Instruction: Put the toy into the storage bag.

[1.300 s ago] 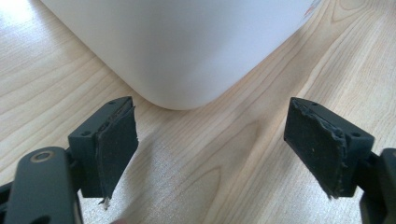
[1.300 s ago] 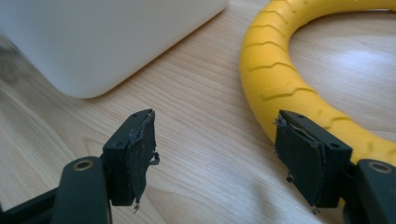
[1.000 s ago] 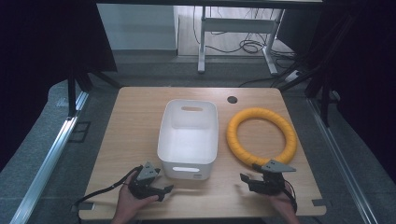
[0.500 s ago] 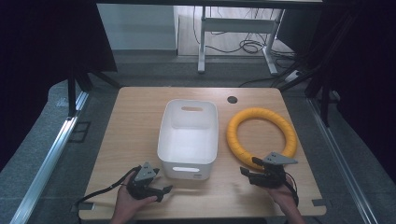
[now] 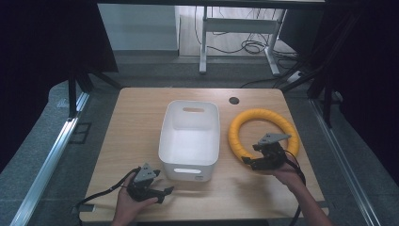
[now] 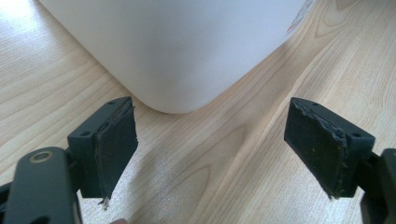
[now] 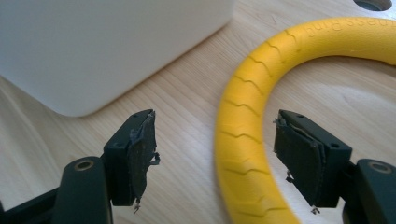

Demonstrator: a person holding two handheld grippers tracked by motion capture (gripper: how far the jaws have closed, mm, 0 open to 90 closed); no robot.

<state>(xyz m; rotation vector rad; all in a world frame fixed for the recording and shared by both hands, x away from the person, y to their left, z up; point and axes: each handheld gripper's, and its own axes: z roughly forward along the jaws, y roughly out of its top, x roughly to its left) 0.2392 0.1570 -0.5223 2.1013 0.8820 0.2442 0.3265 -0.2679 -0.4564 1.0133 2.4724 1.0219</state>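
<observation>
bench [image 5: 141, 117]: pale wood-grain top, flat, smooth; dark round hole near far edge, beyond the bin
bin [image 5: 190, 141]: white plastic, matte, rectangular w/ rounded corners, slot handles in the end walls; sits mid-bench; nothing inside as far as the high view shows
ring [image 5: 240, 129]: yellow, foam- or rubber-like, ribbed w/ shallow grooves, raised lettering on top; lies flat on the bench just right of the bin, not touching it
progress: looks like ring goes into bin; judged not begun; ring not yet gripped or lifted; grasp, lift, drop-in all left
right hand-held gripper [image 7: 215, 158]: at ring's near arc, right of the bin; jaws wide apart, straddling the ring's tube, pads [image 7: 140, 154] not touching it; holds nothing
left hand-held gripper [image 6: 210, 144]: by the bin's near-left corner, low over the bench; jaws wide apart, holds nothing; bin's rounded corner just ahead of it
pads: dark rubber, worn, frayed at edges
</observation>
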